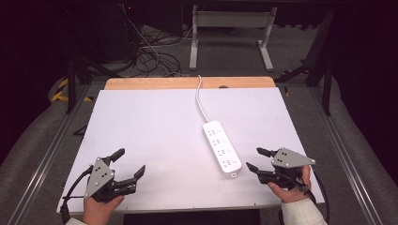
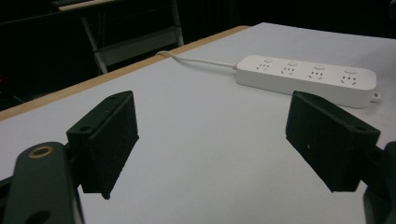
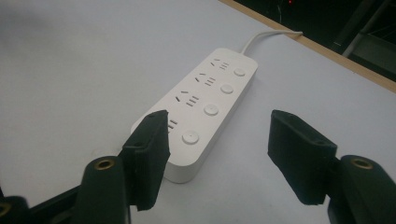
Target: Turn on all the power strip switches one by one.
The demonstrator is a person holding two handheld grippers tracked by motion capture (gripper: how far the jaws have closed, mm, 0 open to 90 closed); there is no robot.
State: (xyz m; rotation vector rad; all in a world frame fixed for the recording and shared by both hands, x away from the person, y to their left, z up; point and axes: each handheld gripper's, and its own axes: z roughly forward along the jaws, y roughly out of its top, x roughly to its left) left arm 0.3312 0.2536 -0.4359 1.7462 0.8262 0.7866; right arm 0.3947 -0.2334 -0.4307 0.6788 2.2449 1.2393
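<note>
White plastic power strip [image 1: 222, 148] with four sockets and four round buttons is what we're going for, and it lies flat on the white tabletop [image 1: 155, 136], right of centre, with its white cable [image 1: 199, 101] running off toward the far wooden edge. Our right tongs [image 1: 256, 159] sit just beside its near end with the jaws spread wide and nothing between them; in the right gripper view the strip's end [image 3: 198, 121] is right ahead of the jaws. Left tongs [image 1: 129, 161] are wide open too, empty, well apart from the strip at the near left corner. So we'd say we're at the approach step, no contact yet. Next move probably means easing the right tongs forward and lining the jaws up across the strip's narrow end before closing, or it might just skate away.
</note>
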